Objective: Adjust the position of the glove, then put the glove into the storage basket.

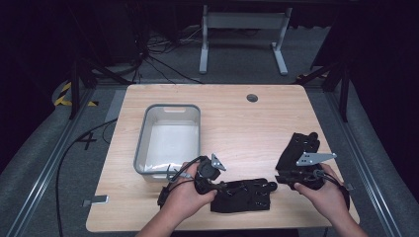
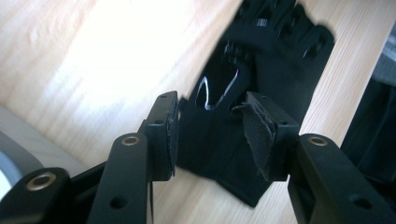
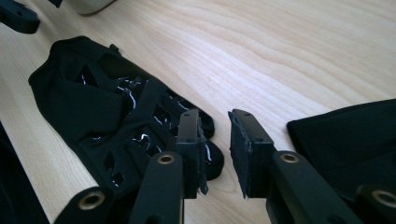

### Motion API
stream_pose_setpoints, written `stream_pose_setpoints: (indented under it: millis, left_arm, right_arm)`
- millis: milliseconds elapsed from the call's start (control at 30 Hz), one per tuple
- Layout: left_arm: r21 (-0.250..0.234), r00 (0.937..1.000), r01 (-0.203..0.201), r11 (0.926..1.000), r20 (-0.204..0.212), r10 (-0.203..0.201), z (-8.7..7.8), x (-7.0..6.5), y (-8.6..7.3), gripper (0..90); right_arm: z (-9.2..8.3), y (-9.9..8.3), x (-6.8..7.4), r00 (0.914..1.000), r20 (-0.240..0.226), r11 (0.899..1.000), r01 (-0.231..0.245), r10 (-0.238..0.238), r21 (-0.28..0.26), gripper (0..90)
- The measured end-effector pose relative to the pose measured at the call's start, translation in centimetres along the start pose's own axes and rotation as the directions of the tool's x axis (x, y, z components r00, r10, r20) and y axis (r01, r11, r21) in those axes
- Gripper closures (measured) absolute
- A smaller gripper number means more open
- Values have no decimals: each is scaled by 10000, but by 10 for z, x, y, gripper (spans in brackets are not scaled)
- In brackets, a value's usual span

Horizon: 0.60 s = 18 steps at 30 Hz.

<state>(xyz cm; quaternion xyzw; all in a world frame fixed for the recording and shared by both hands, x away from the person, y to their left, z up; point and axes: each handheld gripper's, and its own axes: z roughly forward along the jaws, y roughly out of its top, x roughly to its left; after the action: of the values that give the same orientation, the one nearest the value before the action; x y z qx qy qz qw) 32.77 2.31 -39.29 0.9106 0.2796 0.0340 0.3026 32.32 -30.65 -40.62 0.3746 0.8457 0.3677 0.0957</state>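
Jaws of both grippers stand spread, pinching nothing; the black glove (image 1: 242, 195) lies flat between them.

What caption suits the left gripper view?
Open left gripper poised over a black glove lying on the wooden table.

Dark, unlit room around a brightly lit pale wooden worktop (image 1: 257, 123) with a round grommet hole (image 1: 252, 98), set on grey carpeted floor (image 1: 29, 143), with a white metal table frame (image 1: 242, 29) behind, tangled black cables (image 1: 153, 52), yellow-black hazard tape (image 1: 64, 94) and metal floor rails (image 1: 44, 168).
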Motion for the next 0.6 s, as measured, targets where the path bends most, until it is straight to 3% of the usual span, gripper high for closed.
stream_pose_setpoints:
  millis: [133, 600]
  left_arm:
    - [-332, 10000, 64, 9994, 11, -64, -4, -1, 3, 563]
    - [-303, 9999, 3, 9995, 124, 1, -3, 0, 8, 543]
  right_arm:
    - [-7, 1, -6, 9999, 123, 9999, 14, -13, -125, 730]
    - [-25, -2, -34, 9987, 358, 9993, -357, 362, -132, 687]
